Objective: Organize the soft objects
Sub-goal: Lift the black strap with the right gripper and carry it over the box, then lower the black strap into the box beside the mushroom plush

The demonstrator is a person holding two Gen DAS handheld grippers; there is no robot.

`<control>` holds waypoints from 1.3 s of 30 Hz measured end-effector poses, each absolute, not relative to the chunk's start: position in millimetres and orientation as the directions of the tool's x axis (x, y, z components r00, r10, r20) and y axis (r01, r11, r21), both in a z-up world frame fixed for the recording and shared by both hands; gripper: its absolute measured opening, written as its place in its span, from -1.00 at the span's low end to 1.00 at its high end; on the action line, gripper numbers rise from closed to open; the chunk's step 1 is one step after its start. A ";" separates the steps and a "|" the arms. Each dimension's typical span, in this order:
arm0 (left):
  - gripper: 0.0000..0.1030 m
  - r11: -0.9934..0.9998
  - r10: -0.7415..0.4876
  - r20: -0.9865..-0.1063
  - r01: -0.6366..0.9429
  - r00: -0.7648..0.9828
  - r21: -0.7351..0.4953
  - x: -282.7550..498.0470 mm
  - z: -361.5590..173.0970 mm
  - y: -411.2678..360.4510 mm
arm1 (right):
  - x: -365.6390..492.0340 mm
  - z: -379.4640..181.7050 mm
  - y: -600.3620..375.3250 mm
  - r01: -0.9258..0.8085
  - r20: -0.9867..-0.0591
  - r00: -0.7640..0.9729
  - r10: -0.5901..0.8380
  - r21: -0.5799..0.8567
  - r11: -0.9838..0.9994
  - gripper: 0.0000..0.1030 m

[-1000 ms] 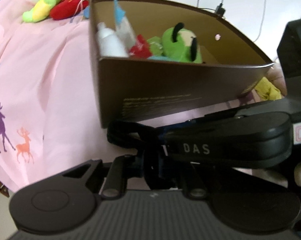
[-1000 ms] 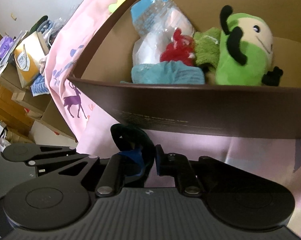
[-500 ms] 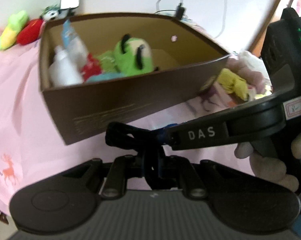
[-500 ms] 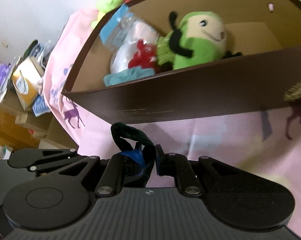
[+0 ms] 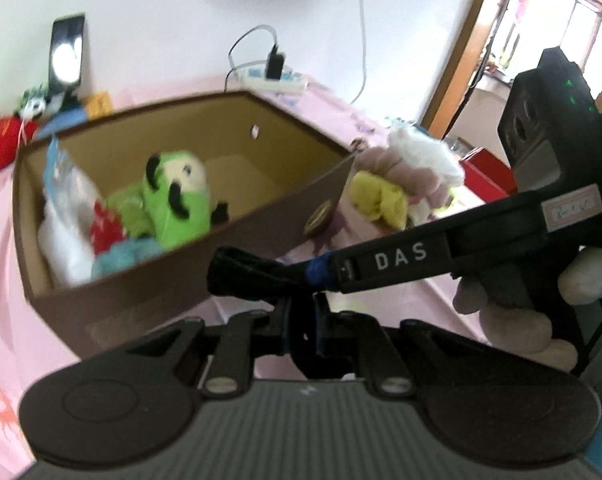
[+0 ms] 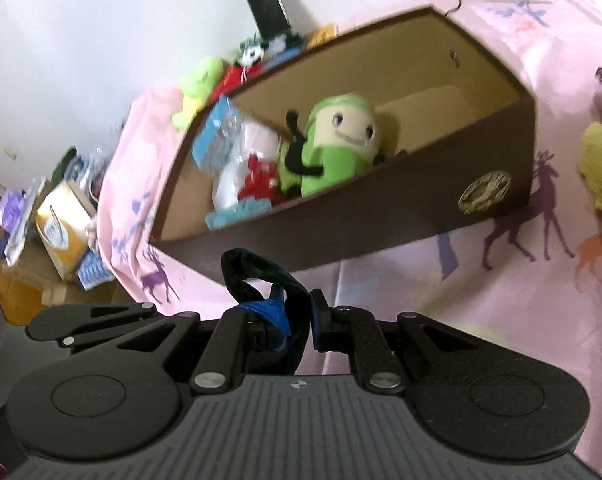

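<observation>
- Left wrist view: your left claw [image 5: 301,312] is closed on a dark soft band [image 5: 245,276], which sticks out ahead of its tips.
- Your right claw [image 5: 329,272] reaches in from the right and pinches the same band; your hand [image 5: 517,304] holds its handle at the right edge.
- Beyond the band, the brown cardboard box [image 5: 149,300] sits on the pink deer-print cloth [image 5: 5,260]. Inside it are a green plush doll [image 5: 177,204], a red soft piece [image 5: 105,228], a white packet [image 5: 65,236] and a blue piece [image 5: 121,256].
- Right of the box lies a pile of yellow, mauve and white plush [image 5: 397,176].
- Right wrist view: your right claw [image 6: 297,320] is clamped shut on the band [image 6: 257,272], which loops up over the left finger.
- The box [image 6: 381,216] stands just beyond, the green doll [image 6: 337,144] leaning against its near wall.
- A yellow plush [image 6: 601,168] lies at the right edge, more toys [image 6: 205,84] at the far left by the wall.
</observation>
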State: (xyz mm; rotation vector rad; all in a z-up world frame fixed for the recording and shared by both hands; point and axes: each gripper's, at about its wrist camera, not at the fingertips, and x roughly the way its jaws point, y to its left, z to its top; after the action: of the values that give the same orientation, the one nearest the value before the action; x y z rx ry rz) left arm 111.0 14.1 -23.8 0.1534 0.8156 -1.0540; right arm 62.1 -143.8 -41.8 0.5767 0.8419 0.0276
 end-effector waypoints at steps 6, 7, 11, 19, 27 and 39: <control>-0.89 0.497 -0.745 -0.604 0.839 0.282 -0.222 117.6 4.1 12.1 | 64.2 -17.7 -153.9 0.170 -0.625 0.740 0.248 0.531 0.830 -1.00; -0.89 0.498 -0.747 -0.598 0.840 0.291 -0.214 120.1 7.6 11.3 | 67.0 -14.5 -155.0 0.164 -0.614 0.749 0.248 0.535 0.829 -1.00; -0.89 0.515 -0.748 -0.569 0.839 0.341 -0.173 133.5 18.6 10.7 | 82.7 -3.3 -159.5 0.136 -0.578 0.774 0.258 0.550 0.824 -1.00; -0.89 0.583 -0.719 -0.553 0.798 0.420 -0.152 175.1 27.4 16.4 | 128.8 3.5 -155.7 0.113 -0.549 0.791 0.270 0.564 0.818 -1.00; -0.89 0.671 -0.654 -0.607 0.716 0.451 -0.192 213.0 2.3 27.3 | 169.4 -15.6 -142.7 0.114 -0.600 0.749 0.280 0.534 0.838 -1.00; -0.89 0.745 -0.572 -0.699 0.628 0.429 -0.225 239.1 -43.0 24.2 | 206.1 -51.6 -131.9 0.112 -0.693 0.663 0.283 0.465 0.878 -0.97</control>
State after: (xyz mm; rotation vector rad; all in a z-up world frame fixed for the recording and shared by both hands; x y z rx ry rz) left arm 239.1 24.2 -43.0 0.0728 0.8427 -0.7498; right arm 206.1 -131.9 -51.6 0.5048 0.8493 0.1015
